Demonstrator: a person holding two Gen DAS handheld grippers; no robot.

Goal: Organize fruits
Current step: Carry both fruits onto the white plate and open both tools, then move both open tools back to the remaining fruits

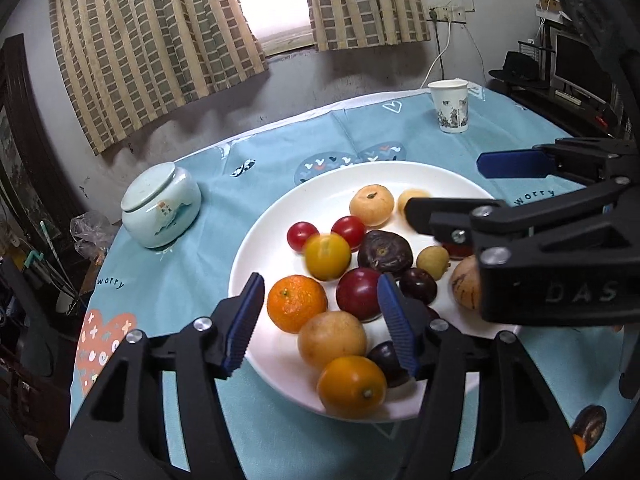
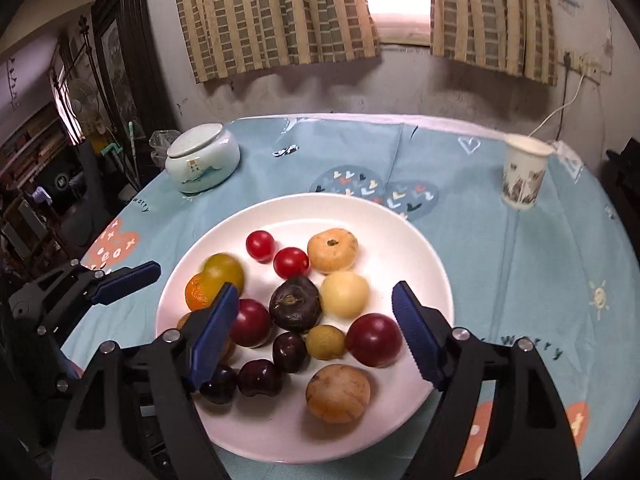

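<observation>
Left gripper [image 1: 320, 320]: jaws apart, nothing held. Blue pads [image 1: 244, 324] poised above near part of plate [image 1: 280, 200]. Between the pads, below: tangerine [image 1: 297, 303], tan fruit [image 1: 332, 339], red plum [image 1: 360, 294]. Near the wrist, by the near rim: orange fruit [image 1: 352, 387]. Ahead of the pads: yellow tomato [image 1: 328, 256], blurred. Beyond it: two red cherry tomatoes [image 1: 303, 235], a dark wrinkled fruit [image 1: 385, 254], a tan round fruit [image 1: 372, 205]. Left of gripper, on the cloth [image 1: 180, 264], apart from plate: lidded jar [image 1: 160, 210]. Far ahead and right: paper cup [image 1: 449, 106].

Right gripper [image 2: 316, 320]: jaws wide apart, nothing held, no pad touching fruit. Poised above right half of plate, as seen in left view [image 1: 452, 184]. Between the pads, below: wrinkled fruit [image 2: 295, 303], pale yellow fruit [image 2: 345, 294], small yellow-green fruit [image 2: 325, 342], red plum [image 2: 374, 340], dark cherries [image 2: 259, 378]. Near the wrist: large tan fruit [image 2: 338, 393]. Behind the left pad [image 2: 212, 332]: second plum [image 2: 252, 322], partly hidden. Left of that pad: yellow tomato [image 2: 224, 272] touching the tangerine [image 2: 198, 292], and beyond them the left gripper's finger [image 2: 128, 280]. Far left ahead: jar [image 2: 202, 158]. Far right ahead: cup [image 2: 524, 172].

All fruit visible here on the plate [image 2: 420, 248]; another fruit at the left view's lower right corner, too cut off to identify.
</observation>
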